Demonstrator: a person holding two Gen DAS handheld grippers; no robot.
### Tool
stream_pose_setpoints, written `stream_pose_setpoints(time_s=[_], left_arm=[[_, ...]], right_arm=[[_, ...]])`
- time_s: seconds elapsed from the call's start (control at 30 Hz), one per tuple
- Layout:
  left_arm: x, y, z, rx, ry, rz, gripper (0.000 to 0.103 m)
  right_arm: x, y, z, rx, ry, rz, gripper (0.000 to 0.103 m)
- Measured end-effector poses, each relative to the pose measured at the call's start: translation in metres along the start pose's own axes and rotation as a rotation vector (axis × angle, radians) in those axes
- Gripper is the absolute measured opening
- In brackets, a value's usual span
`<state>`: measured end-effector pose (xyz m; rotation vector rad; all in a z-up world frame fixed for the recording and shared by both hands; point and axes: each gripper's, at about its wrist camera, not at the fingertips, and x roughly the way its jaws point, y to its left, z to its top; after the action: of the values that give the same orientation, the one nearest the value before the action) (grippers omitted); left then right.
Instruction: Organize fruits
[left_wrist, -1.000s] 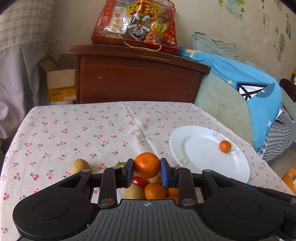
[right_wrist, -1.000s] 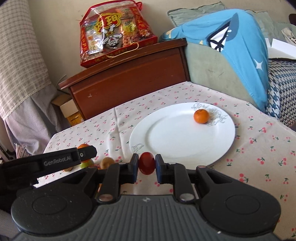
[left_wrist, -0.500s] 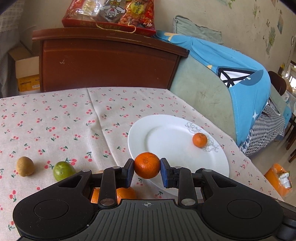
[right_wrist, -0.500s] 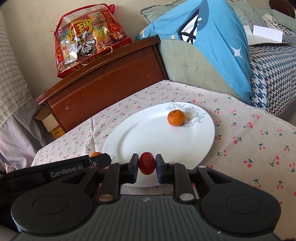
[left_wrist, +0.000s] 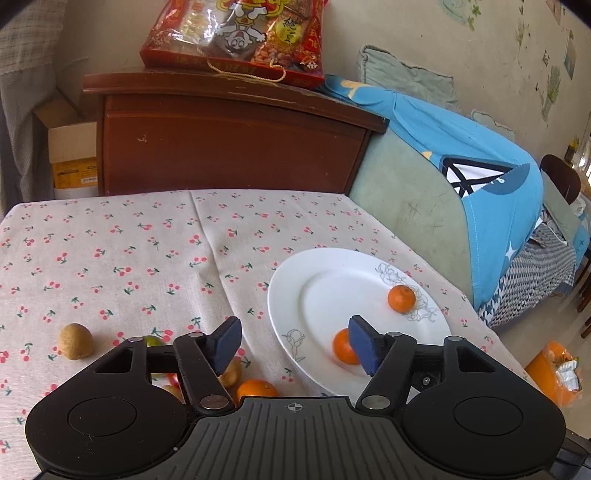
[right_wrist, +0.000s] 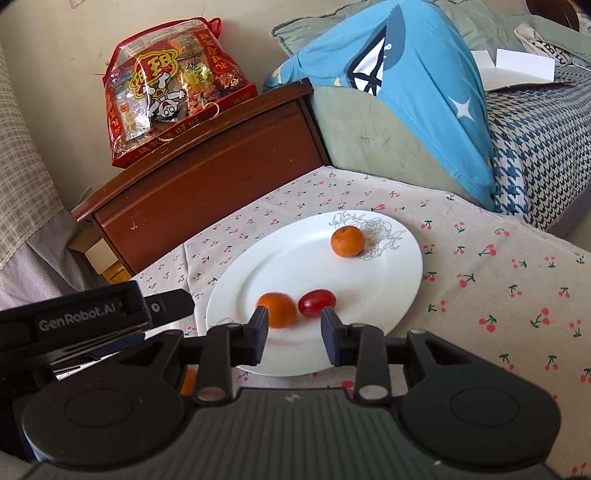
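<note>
Presently three fruits lie on the white plate: a small orange at its far side, a second orange and a red tomato near its front. The left gripper has just been opening, its jaws now wide with nothing between them; the right gripper likewise, jaws narrowly apart and empty. Outstanding on the desk: a brown fruit, a green one and a cluster under the left gripper, judged still to be moved
</note>
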<state>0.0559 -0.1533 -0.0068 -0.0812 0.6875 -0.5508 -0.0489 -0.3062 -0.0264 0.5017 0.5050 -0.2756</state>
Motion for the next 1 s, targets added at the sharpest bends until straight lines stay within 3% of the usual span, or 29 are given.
stream_pose_setpoints(time_s=[0.3,0.57,0.77,1.0], left_arm=[[-0.037,0.025,0.005,-0.006,-0.011,0.096,0.067],[-0.066,0.072,0.000,-0.072,-0.012,0.198,0.067],[-0.070,0.101,-0.011,-0.115,-0.006,0.260,0.066],[-0.058,0.111,-0.022,-0.123,0.000,0.277,0.066]], right_arm=[[-0.011,0.017,-0.011,-0.056,0.061,0.062,0.036],[-0.014,0.035,-0.026,-0.126,0.106,0.114,0.036],[-0.010,0.046,-0.037,-0.165,0.143,0.142,0.036],[-0.004,0.053,-0.044,-0.188,0.165,0.156,0.036]])
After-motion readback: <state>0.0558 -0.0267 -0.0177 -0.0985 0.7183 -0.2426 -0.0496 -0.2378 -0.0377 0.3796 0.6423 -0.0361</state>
